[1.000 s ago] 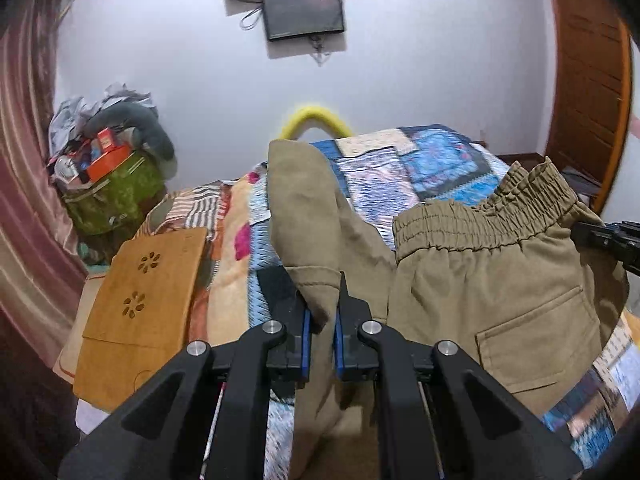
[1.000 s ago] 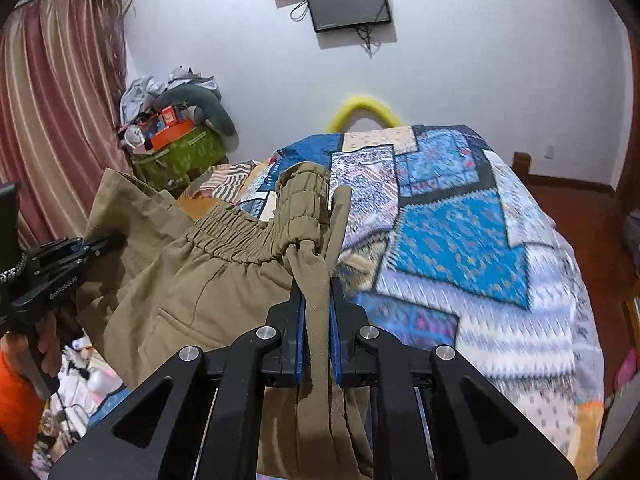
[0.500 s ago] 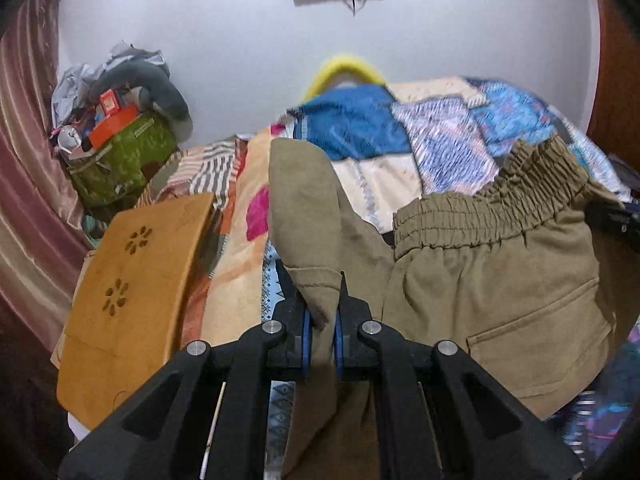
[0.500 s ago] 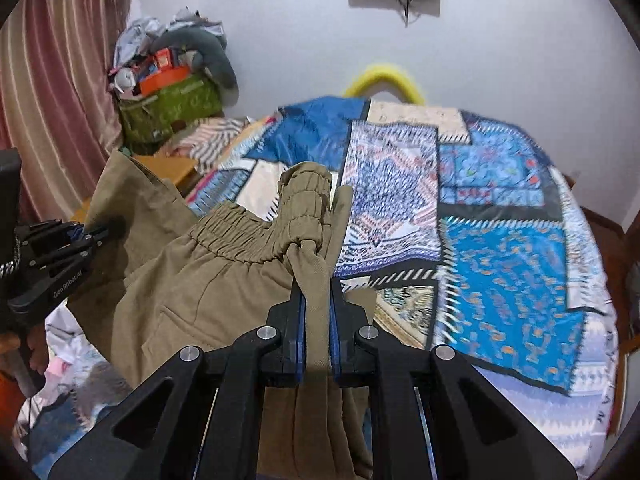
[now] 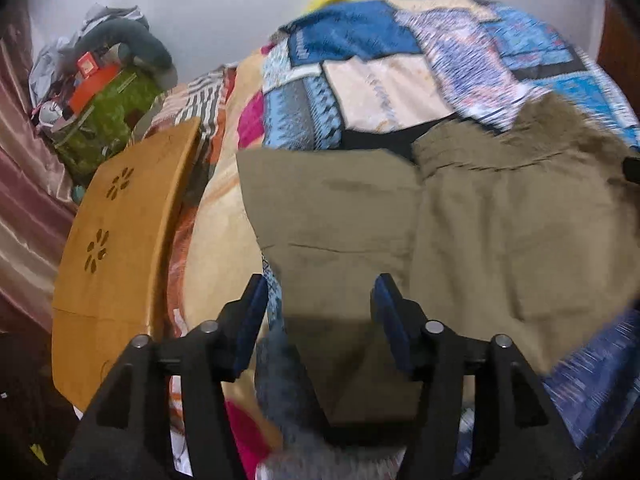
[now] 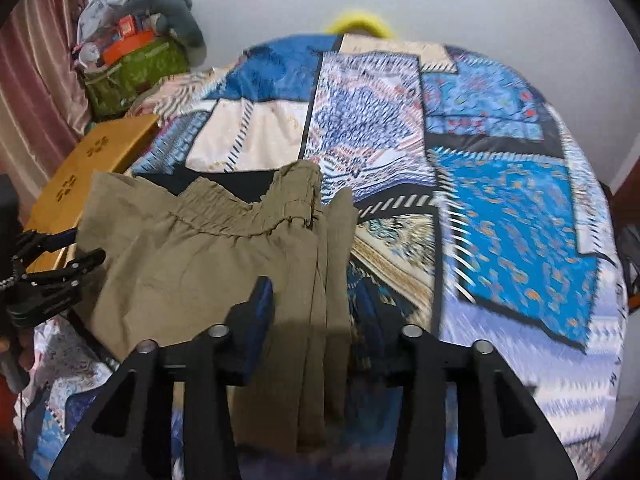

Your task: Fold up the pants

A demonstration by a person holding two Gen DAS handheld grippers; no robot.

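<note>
The olive-tan pants [image 5: 460, 232] lie on the patchwork quilt [image 5: 372, 80] of the bed, elastic waistband toward the far side. My left gripper [image 5: 320, 304] is open and empty over the pants' left part. My right gripper [image 6: 316, 308] is open and empty over the pants [image 6: 208, 252] near their folded right edge. The left gripper also shows at the left of the right wrist view [image 6: 52, 276]. Both views are motion-blurred.
A wooden lap table [image 5: 116, 248] with flower cut-outs lies at the bed's left edge. A green bag [image 5: 104, 120] piled with clutter stands by the curtain [image 5: 20, 184]. The quilt [image 6: 500, 208] spreads to the right. A yellow curved object [image 6: 360, 22] sits behind the bed.
Both grippers have opened and let go of the pants. The pants have dropped flat onto the quilt. Both cameras have tilted down toward the bed.
</note>
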